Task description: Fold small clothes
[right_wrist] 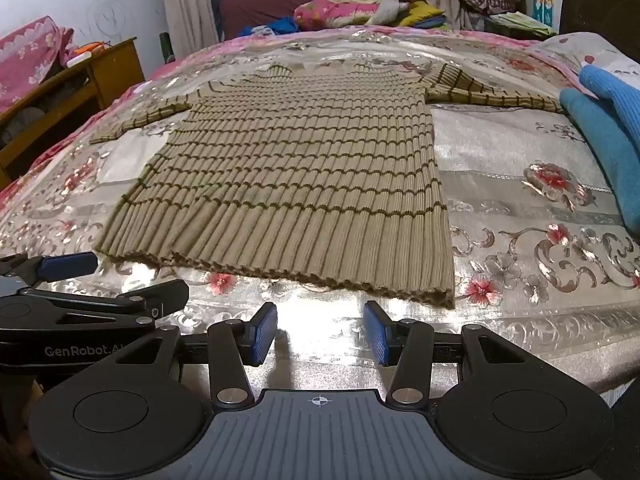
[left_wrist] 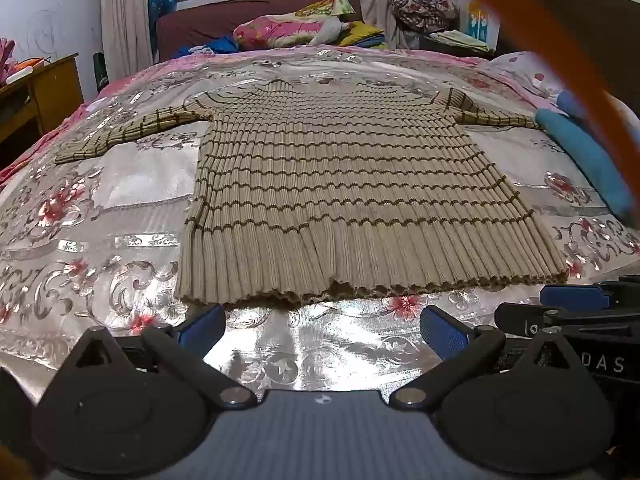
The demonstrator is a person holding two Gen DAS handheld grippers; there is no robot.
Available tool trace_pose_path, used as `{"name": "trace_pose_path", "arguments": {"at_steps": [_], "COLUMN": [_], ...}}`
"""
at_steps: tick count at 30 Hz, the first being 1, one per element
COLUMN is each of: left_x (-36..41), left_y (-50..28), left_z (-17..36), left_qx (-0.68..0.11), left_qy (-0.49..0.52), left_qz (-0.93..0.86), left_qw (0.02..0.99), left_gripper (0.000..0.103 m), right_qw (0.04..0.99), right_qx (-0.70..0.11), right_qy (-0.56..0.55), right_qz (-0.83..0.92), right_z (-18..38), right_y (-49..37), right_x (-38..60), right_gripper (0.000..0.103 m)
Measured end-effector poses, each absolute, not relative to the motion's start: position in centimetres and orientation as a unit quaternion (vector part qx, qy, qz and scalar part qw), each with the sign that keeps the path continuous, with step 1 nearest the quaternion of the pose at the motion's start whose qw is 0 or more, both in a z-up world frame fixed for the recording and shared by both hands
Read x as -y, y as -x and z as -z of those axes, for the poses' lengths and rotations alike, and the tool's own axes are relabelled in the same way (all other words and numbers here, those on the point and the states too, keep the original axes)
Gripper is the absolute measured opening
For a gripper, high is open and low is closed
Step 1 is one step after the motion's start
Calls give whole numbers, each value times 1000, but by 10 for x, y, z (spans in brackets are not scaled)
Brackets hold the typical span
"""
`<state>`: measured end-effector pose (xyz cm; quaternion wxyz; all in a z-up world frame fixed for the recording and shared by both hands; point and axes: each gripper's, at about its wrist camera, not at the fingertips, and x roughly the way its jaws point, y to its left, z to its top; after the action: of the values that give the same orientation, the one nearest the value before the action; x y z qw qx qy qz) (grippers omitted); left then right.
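Note:
A small tan ribbed sweater (left_wrist: 320,184) with dark brown stripes lies flat on the bed, both sleeves spread out sideways, its hem toward me. It also fills the middle of the right wrist view as the sweater (right_wrist: 296,184). My left gripper (left_wrist: 320,330) is open, its blue pads just short of the hem with nothing between them. My right gripper (right_wrist: 320,334) is also open and holds nothing, close to the hem's right half. In each view the other gripper shows at the side, as the right gripper (left_wrist: 576,300) and the left gripper (right_wrist: 68,266).
The bed has a shiny silver floral cover (right_wrist: 520,208). A blue garment (right_wrist: 600,128) lies at the right, touching the sweater's right cuff. Pillows and clothes (left_wrist: 288,28) pile up at the far end. A wooden desk (left_wrist: 44,84) stands left. A blurred orange strap (left_wrist: 560,60) crosses the left wrist view.

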<state>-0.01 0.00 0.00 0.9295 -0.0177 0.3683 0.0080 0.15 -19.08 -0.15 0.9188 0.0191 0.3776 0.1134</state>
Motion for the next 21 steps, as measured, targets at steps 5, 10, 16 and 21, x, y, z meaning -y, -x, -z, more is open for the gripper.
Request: {"name": "trace_pose_path", "arguments": {"at_steps": [5,10,16,21], "left_x": [-2,-2,-3,-4], "left_y": [0,-1,-3,-1], "left_z": [1,2,5,4], "left_qx": [-373,-379,-388,-388], "left_qy": [25,30,42,42], "left_qz": [-6,-5,-1,0], "left_qw": [928,925,921,921], "left_gripper": [103,103,103,103], "right_qw": [919,918,918,918], "right_qx": [-378,-379,-380,-380], "right_qy": [-19,-19,-19,-19], "right_qz": [-113,-113,-114,-113], "right_z": [2,2,3,3], "right_y": [-2,-1,-2,-2], "right_x": [191,191,191,191], "right_gripper": [47,47,47,47]}}
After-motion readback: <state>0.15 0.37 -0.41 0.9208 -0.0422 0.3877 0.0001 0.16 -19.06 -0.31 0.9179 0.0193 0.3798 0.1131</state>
